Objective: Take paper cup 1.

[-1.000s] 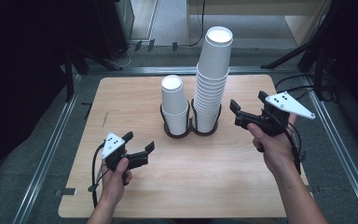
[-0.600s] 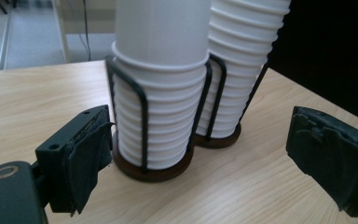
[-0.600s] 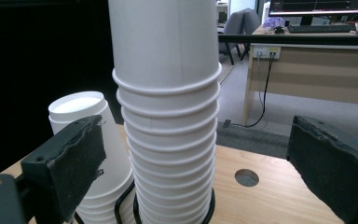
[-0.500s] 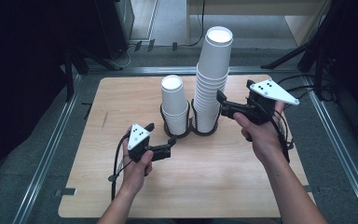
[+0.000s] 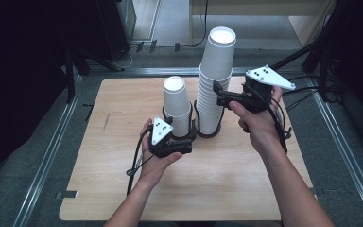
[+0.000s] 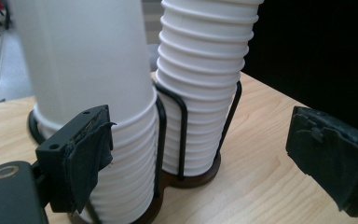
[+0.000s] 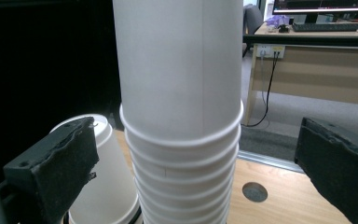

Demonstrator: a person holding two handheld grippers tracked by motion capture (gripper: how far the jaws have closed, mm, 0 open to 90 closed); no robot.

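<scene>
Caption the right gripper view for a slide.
Right gripper, jaws wide open, lined up on the tall stack of upturned white paper cups; shorter cup stack behind at left.

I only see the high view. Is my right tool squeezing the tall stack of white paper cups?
Observer: No. The right gripper view shows that the right tool has just been opening its jaws. The tall stack of white paper cups stands between them with a gap on each side.
Operator: And is my left tool grabbing anything?
Observer: The left tool is open. In its own view, one pad sits close by the short stack of white paper cups, and that pad's rubber is torn at the edge.
Operator: What keeps the cups standing?
Observer: A black wire cup holder. Its thin upright bars rise beside each stack from a dark round base on the light wooden table.
</scene>
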